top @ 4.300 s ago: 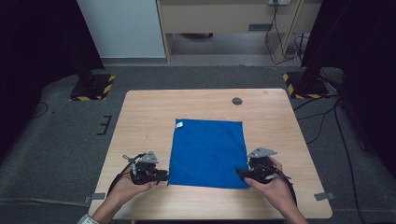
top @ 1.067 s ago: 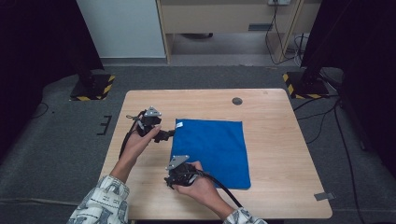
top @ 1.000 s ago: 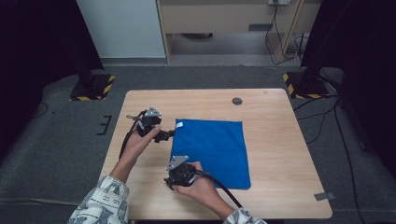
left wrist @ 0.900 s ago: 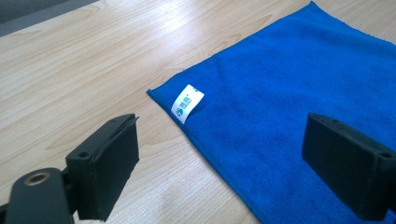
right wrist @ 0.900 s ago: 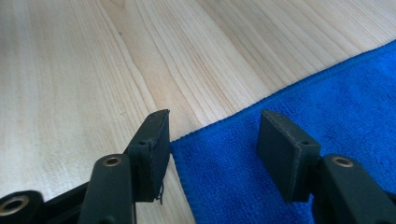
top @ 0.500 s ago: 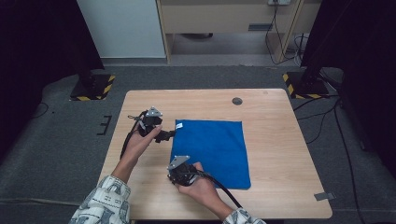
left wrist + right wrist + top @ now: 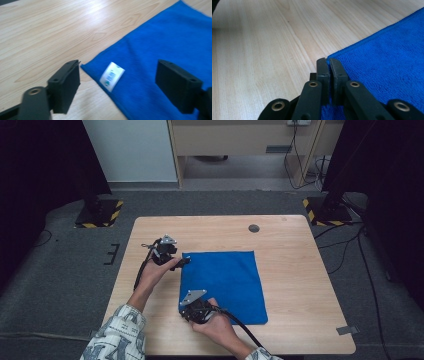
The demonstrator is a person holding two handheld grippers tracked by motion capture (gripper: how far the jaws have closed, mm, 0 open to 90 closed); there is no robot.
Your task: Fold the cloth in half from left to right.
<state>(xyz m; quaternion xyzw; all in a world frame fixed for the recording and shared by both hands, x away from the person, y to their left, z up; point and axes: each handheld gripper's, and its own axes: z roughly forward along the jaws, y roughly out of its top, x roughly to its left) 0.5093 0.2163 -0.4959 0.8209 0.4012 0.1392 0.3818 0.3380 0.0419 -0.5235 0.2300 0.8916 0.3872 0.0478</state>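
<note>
Wooden table [image 7: 295,285] bears a blue cloth [image 7: 227,282]

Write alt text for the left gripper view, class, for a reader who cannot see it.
The left gripper has its two black jaws wide open, framing the corner of a blue cloth that lies flat on a light wooden table. A small white care label lies on the cloth near that corner, between the jaws.
</note>
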